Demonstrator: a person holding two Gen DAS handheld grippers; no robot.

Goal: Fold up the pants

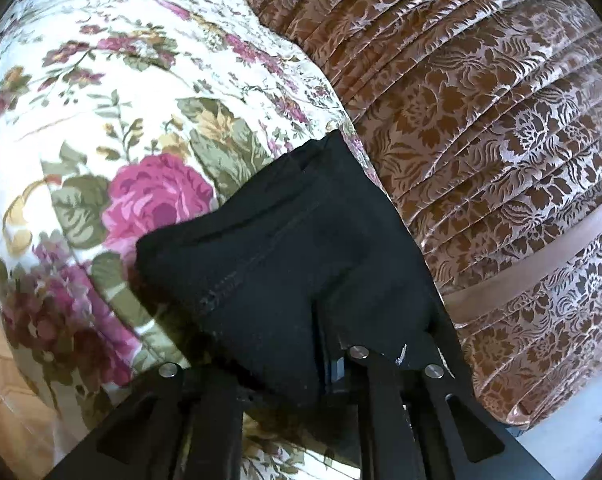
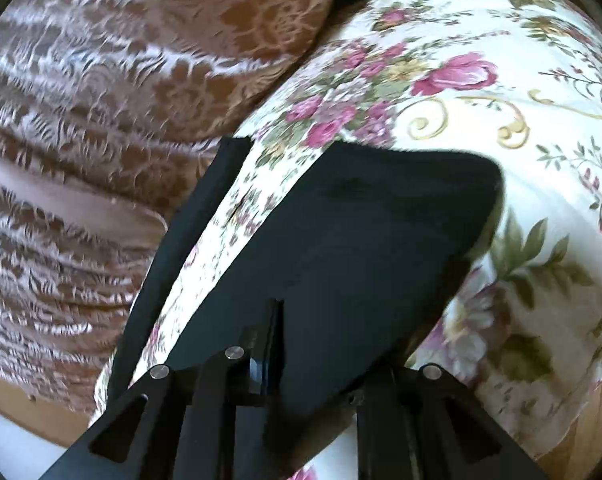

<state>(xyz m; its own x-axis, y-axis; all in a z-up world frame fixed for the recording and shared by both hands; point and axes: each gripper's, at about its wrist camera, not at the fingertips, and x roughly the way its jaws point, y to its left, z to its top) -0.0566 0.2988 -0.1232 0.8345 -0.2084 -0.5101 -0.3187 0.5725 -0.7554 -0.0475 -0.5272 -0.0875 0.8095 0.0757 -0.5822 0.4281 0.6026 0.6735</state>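
The black pants [image 1: 285, 248] hang over my left gripper [image 1: 301, 312], which is shut on a fold of them with a stitched seam showing; the fabric hides the fingertips. In the right wrist view another part of the black pants [image 2: 341, 248] drapes over my right gripper [image 2: 301, 280], which is shut on them. One black finger [image 2: 221, 184] sticks out to the left of the cloth; the other is hidden under it. Both grippers hold the pants above the floral bedspread [image 1: 121, 100].
The white bedspread with pink roses [image 2: 501, 120] covers the bed. A brown pleated floral bed skirt or cushion [image 1: 481, 120] lies beside it, also in the right wrist view [image 2: 101, 100]. Pale floor [image 1: 573, 420] shows at the lower right.
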